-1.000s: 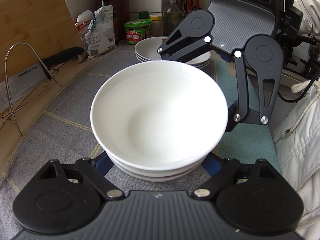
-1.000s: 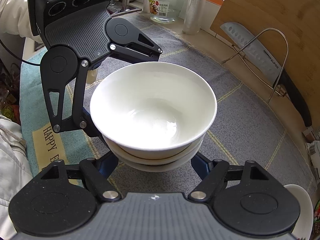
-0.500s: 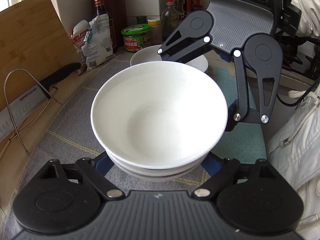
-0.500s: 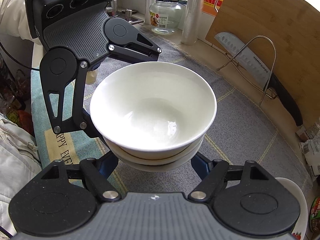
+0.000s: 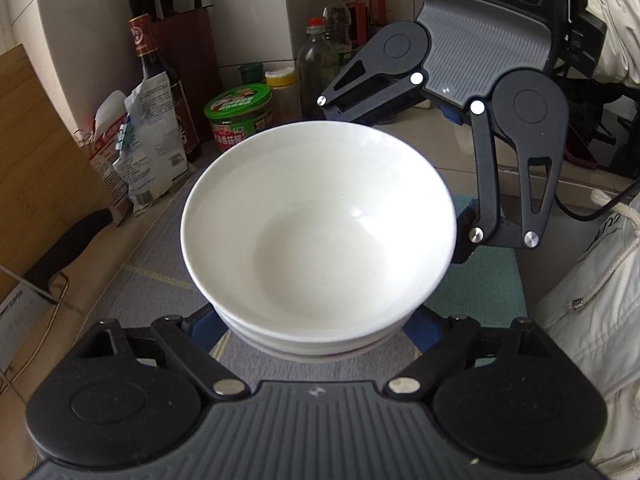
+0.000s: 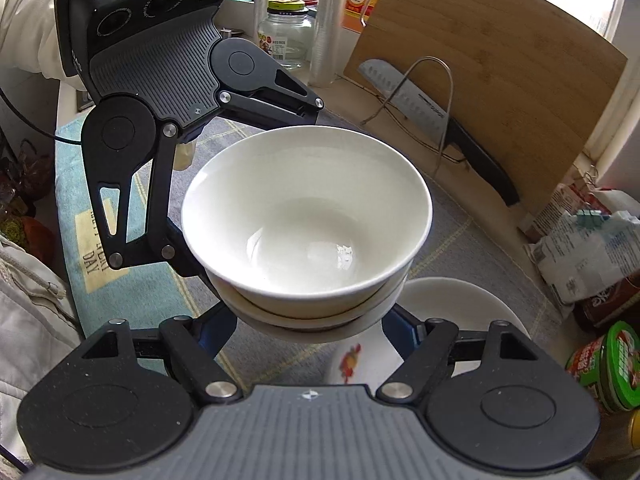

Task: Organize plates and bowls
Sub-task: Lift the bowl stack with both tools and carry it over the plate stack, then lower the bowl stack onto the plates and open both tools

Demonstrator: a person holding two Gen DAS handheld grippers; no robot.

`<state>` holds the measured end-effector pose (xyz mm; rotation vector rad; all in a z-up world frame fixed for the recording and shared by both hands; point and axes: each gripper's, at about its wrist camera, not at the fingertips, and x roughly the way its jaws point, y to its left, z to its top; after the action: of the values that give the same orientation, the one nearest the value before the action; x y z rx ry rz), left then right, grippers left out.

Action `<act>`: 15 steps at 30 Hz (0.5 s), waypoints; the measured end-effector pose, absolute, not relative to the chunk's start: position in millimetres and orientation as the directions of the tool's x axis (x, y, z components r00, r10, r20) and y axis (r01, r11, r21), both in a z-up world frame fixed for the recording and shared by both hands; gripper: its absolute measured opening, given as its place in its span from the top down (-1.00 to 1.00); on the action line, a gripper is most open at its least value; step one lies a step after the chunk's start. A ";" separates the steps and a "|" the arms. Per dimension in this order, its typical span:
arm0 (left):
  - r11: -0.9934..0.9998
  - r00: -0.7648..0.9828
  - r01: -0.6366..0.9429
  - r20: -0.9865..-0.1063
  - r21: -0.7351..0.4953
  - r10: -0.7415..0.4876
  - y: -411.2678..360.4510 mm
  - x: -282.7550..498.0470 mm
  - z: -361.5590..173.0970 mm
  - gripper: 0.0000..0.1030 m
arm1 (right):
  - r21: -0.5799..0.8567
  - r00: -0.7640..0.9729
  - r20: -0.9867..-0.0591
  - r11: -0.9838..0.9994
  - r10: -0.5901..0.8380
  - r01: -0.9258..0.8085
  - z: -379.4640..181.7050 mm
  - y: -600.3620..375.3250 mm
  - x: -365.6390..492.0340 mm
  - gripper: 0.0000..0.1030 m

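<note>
A stack of white bowls [image 5: 320, 232] hangs in the air above the grey mat [image 5: 152, 280], gripped from two opposite sides. My left gripper [image 5: 316, 334] is shut on the near underside of the stack, its blue pads [image 5: 208, 328] against the lower bowls. My right gripper [image 6: 310, 330] is shut on the opposite side of the same bowls [image 6: 308, 220]. Each gripper shows across the stack in the other's view. A stack of white plates [image 6: 460, 312], one with a red pattern, sits on the mat just below and right of the bowls in the right wrist view.
A wooden cutting board [image 6: 492, 88] leans at the back with a knife [image 6: 432, 120] in a wire rack. Bottles [image 5: 160, 80], a green-lidded jar [image 5: 240, 116] and snack bags [image 5: 148, 140] crowd the counter's end. A glass jar [image 6: 286, 36] stands by the window. A teal towel [image 6: 80, 208] lies by the person's white jacket.
Both grippers have carried the bowl stack together along the counter toward the bottles and jars. The plates have slid beneath the bowls in the left view and come into the right view.
</note>
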<state>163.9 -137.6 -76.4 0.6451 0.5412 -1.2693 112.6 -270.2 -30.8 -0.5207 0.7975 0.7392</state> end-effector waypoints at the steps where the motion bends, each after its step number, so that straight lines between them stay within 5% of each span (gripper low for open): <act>1: 0.161 0.215 0.976 -0.690 0.143 -0.691 -146.0 164.3 -76.4 -0.76 | -0.144 0.481 -0.788 0.644 0.386 -0.752 -30.5 -278.1 113.1 -0.61; 15: 0.103 0.178 0.984 -0.707 0.148 -0.684 -233.2 179.3 -93.4 -0.76 | -0.147 0.502 -0.799 0.701 0.332 -0.697 -43.0 -360.1 129.3 -0.61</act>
<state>179.3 -233.2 -93.4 0.6893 0.5382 -1.3210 129.3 -360.1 -43.0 -0.4936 0.8308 0.6528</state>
